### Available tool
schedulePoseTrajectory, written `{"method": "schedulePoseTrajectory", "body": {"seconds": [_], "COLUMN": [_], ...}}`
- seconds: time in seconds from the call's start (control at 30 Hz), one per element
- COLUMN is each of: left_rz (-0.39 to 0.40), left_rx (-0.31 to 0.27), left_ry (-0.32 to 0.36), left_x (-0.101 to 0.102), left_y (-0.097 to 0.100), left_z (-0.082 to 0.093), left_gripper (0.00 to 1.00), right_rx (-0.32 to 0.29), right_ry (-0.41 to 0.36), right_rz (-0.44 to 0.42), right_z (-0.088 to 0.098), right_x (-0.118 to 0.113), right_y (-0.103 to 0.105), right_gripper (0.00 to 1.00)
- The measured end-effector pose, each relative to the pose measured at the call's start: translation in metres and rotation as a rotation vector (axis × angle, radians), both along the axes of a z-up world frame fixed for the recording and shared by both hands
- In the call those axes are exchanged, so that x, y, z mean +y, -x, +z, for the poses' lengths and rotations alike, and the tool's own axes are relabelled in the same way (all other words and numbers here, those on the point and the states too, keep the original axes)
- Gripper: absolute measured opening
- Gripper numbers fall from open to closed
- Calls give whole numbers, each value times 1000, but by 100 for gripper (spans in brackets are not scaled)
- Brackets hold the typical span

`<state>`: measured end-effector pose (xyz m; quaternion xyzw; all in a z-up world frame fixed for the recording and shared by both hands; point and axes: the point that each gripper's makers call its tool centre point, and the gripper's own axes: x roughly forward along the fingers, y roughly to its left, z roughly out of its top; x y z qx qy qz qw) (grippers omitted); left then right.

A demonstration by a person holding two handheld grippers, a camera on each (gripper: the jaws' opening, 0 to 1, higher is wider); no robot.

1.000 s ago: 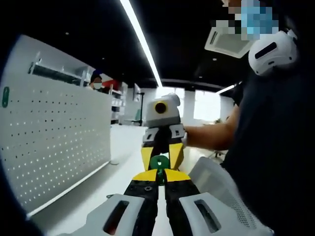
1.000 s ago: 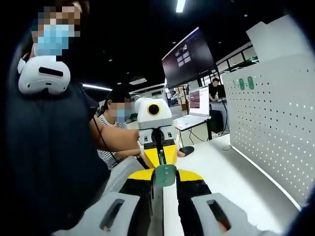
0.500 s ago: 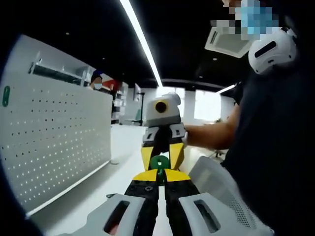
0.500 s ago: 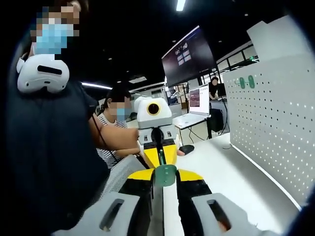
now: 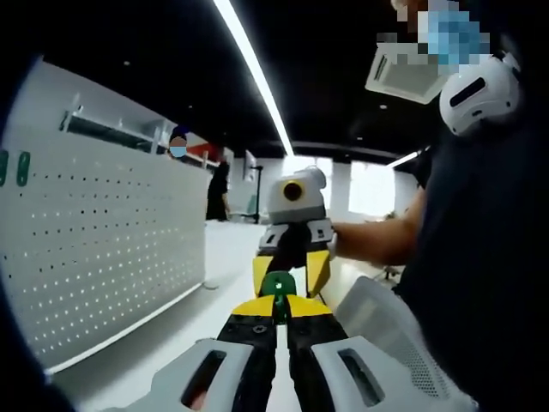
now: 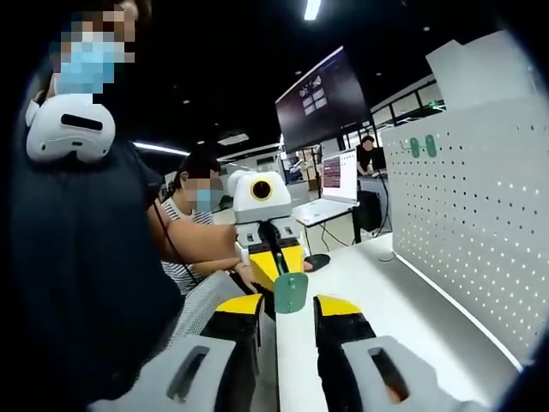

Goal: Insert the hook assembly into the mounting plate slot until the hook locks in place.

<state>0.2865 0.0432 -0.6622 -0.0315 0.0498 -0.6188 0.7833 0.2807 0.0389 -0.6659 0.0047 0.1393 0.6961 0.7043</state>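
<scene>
While L gripper (image 5: 276, 311) pinches green hook (image 5: 278, 284), R gripper (image 6: 288, 307) fingers (image 6: 336, 311) apart.

dim room, dark ceiling; bright strip light (image 5: 255, 73) overhead glares. far windows (image 5: 371, 189) blown out. fisheye bends white pegboard (image 5: 103, 249) at edges; background soft.

The pegboard (image 5: 103, 249) stands at the desk (image 6: 369, 283) edge; the hook (image 6: 291, 292) hangs before it, between both hand-held grippers.
</scene>
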Motion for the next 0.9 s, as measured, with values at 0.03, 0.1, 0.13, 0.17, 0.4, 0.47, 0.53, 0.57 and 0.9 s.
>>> {"method": "schedulePoseTrajectory", "body": {"seconds": [0.03, 0.1, 0.13, 0.17, 0.4, 0.47, 0.53, 0.57, 0.9], "left_rz": [9, 32, 39, 56, 124, 142, 166, 178, 284], "left_rx": [-2, -7, -9, -11, -24, -27, -26, -29, -39], "left_ry": [2, 4, 4, 6, 3, 1, -1, -6, -14], "left_x": [1, 4, 4, 6, 13, 14, 16, 17, 34], "left_y": [-2, -6, -8, -11, -24, -27, -30, -32, -48], "left_z": [1, 3, 4, 5, 9, 10, 10, 9, 13], "left_gripper": [2, 2, 2, 2, 2, 2, 2, 2, 2], "right_rx": [-5, -16, -22, -29, -58, -70, -82, -92, -133], "right_ry": [0, -1, 0, 0, 7, 14, 24, 29, 33], "right_rz": [-9, -24, -31, -38, -79, -92, -107, -119, -187], "right_z": [0, 1, 1, 1, 1, 0, -2, -3, -1], "right_x": [-1, -2, -3, -3, -7, -8, -8, -9, -14], "right_y": [-2, -4, -5, -7, -15, -18, -20, -23, -32], "right_gripper": [25, 28, 28, 29, 31, 32, 33, 34, 37]}}
